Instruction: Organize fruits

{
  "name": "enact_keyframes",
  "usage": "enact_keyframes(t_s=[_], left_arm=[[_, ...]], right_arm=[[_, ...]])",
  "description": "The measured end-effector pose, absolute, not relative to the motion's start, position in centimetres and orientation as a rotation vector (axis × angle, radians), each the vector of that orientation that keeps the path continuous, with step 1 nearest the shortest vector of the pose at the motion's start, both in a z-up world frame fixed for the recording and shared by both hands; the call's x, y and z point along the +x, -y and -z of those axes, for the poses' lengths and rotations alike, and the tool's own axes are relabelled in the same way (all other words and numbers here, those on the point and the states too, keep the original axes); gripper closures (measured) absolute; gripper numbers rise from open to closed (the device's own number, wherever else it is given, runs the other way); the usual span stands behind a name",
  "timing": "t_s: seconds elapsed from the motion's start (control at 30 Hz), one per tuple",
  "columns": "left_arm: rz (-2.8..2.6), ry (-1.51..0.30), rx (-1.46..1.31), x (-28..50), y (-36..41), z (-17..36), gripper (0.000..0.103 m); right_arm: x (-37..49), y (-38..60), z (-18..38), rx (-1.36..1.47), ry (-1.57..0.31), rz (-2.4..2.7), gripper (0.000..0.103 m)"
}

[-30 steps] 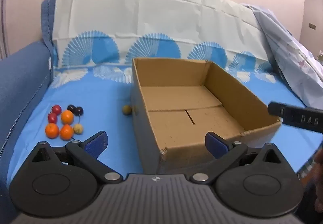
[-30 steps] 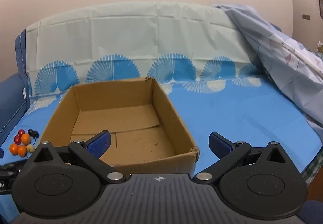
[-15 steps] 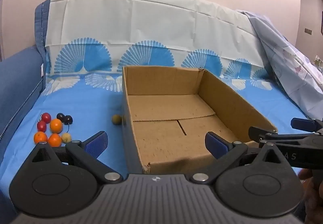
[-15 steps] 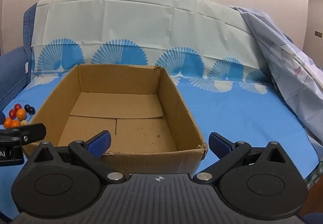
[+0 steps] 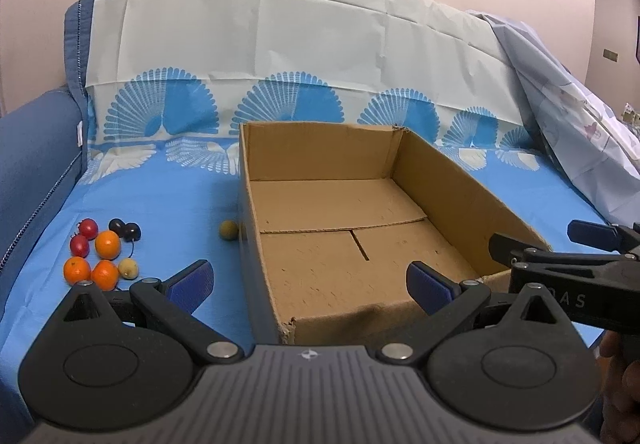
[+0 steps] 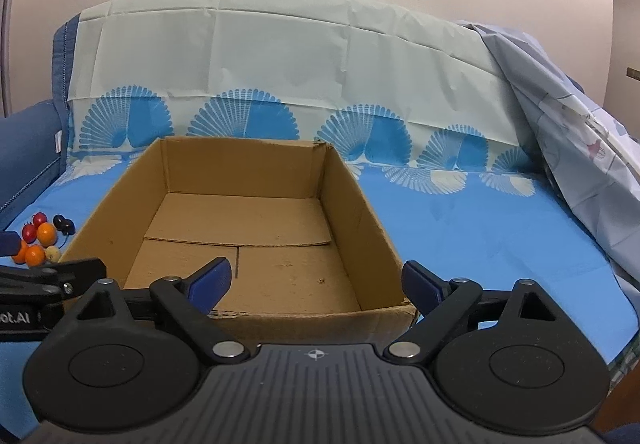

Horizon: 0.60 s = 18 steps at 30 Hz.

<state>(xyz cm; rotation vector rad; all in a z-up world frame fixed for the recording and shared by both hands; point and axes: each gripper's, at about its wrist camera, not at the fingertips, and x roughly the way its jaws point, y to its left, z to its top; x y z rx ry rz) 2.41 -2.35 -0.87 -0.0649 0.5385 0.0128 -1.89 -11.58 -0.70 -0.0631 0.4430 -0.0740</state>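
Note:
An open, empty cardboard box [image 5: 460, 184] sits on the blue sheet. To its left lies a cluster of small fruits: three oranges [image 5: 108, 244], two red fruits [image 5: 88, 228], two dark ones [image 5: 124, 230] and a pale yellow one [image 5: 129, 268]. Another yellowish fruit [image 5: 229, 230] rests against the box's left wall. My left gripper [image 5: 310, 284] is open over the box's near left corner and holds nothing. My right gripper [image 6: 316, 282] hovers before the box's near wall; its jaws are closing and the pads press on nothing. The fruit cluster [image 6: 46, 232] also shows at the right wrist view's left edge.
A dark blue sofa arm [image 5: 28, 164] borders the left side. A pale cloth [image 5: 280, 44] covers the backrest. A light blue sheet [image 5: 568, 116] is draped at the right. The right gripper [image 5: 540, 240] reaches into the left view, with a hand [image 5: 620, 384] behind it.
The right gripper has come further into the left wrist view and the left gripper has entered the right wrist view. The right jaws have narrowed slightly. The box and fruits lie unmoved.

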Motion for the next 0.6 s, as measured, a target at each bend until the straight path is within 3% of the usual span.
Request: enact_keyframes(t_s=[0.37, 0.6], left_arm=[[-0.001, -0.545, -0.061, 2.56, 2.59, 1.11, 0.000], [0.003, -0.544, -0.061, 2.55, 2.64, 1.14, 0.000]], right_arm=[[-1.80, 11.69, 0.64, -0.036, -0.466, 0.066, 0.012], [-1.78, 11.27, 0.90, -0.058, -0.470, 0.074, 0.022]])
